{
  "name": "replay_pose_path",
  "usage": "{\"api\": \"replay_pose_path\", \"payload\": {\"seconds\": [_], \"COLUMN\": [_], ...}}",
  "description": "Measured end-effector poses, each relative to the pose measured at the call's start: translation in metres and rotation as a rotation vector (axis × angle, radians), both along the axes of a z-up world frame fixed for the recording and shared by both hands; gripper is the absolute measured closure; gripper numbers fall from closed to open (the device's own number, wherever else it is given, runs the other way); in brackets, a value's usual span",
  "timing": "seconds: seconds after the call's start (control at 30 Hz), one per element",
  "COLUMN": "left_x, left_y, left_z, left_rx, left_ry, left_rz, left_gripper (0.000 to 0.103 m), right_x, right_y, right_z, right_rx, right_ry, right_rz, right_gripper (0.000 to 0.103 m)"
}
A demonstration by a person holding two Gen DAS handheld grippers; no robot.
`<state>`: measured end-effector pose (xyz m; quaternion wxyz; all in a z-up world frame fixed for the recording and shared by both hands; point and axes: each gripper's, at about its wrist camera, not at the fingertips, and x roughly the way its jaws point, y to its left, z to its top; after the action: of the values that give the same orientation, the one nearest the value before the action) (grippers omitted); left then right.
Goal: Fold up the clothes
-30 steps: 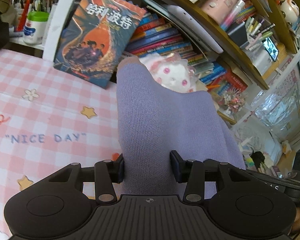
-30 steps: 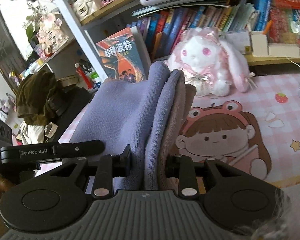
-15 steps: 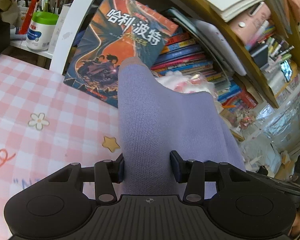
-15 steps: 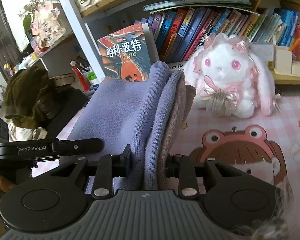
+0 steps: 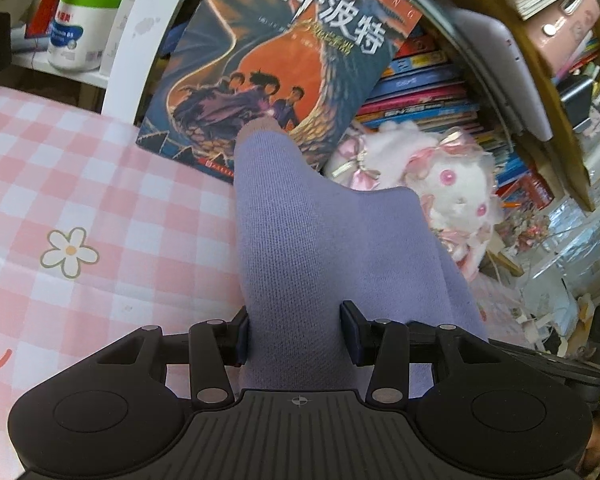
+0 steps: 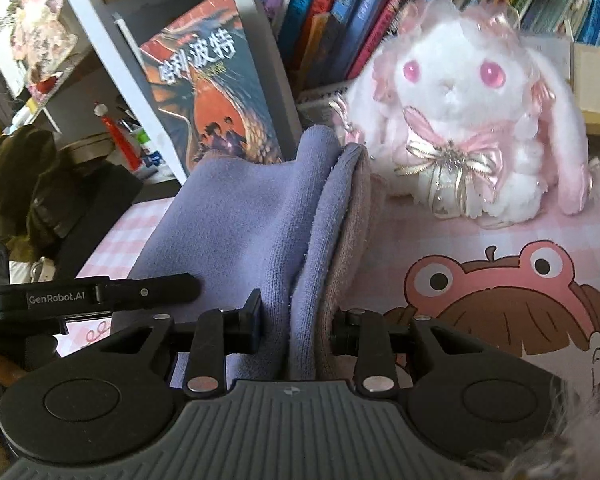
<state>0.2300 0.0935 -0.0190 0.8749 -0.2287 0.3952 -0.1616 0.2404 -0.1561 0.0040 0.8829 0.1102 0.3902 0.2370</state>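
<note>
Left gripper point(image 5: 296, 334): clamped on purple garment point(image 5: 320, 248).
Right gripper point(image 6: 294, 326): pinching doubled layers.
Change: carried closer toward book point(image 5: 284, 68) and plush rabbit point(image 6: 472, 120).
Meaning: likely mid-fold, cloth held aloft.

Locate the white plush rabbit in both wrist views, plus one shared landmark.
Left wrist: plush rabbit right of centre, lying tilted behind the purple garment.
Right wrist: upper right, upright, facing the camera.
Shared landmark: the dragon-cover book leaning on the shelf.

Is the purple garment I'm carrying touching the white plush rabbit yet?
Cannot tell. In the right wrist view the purple garment ends beside the plush rabbit, but no gap or contact shows plainly; in the left wrist view the garment overlaps the rabbit, hiding any gap.
</note>
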Motion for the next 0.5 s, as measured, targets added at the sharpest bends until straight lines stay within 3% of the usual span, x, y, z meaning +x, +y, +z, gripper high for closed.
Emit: {"api": "replay_pose_path", "payload": {"seconds": [0.23, 0.3, 0.37, 0.5], "left_x": [0.001, 0.001, -0.006, -0.034], "left_y": [0.001, 0.000, -0.005, -0.010], "left_z": [-0.008, -0.007, 0.003, 0.017], "left_rx": [-0.001, 0.015, 0.083, 0.194], "left_ry": [0.007, 0.005, -0.030, -0.107], "left_rz": [0.026, 0.031, 0.036, 0.084], "left_gripper": [0.053, 0.048, 0.038, 0.025], "right_x": [0.007, 0.006, 0.005, -0.004], "right_y": [-0.005, -0.004, -0.003, -0.003], "right_z": [-0.019, -0.020, -0.017, -0.003], "right_rx": [0.005, -0.014, -0.045, -0.129], "right_ry": [0.019, 0.012, -0.001, -0.056], "right_rz": [-0.029, -0.043, -0.053, -0.106], "right_gripper": [0.064, 0.053, 0.046, 0.018]}}
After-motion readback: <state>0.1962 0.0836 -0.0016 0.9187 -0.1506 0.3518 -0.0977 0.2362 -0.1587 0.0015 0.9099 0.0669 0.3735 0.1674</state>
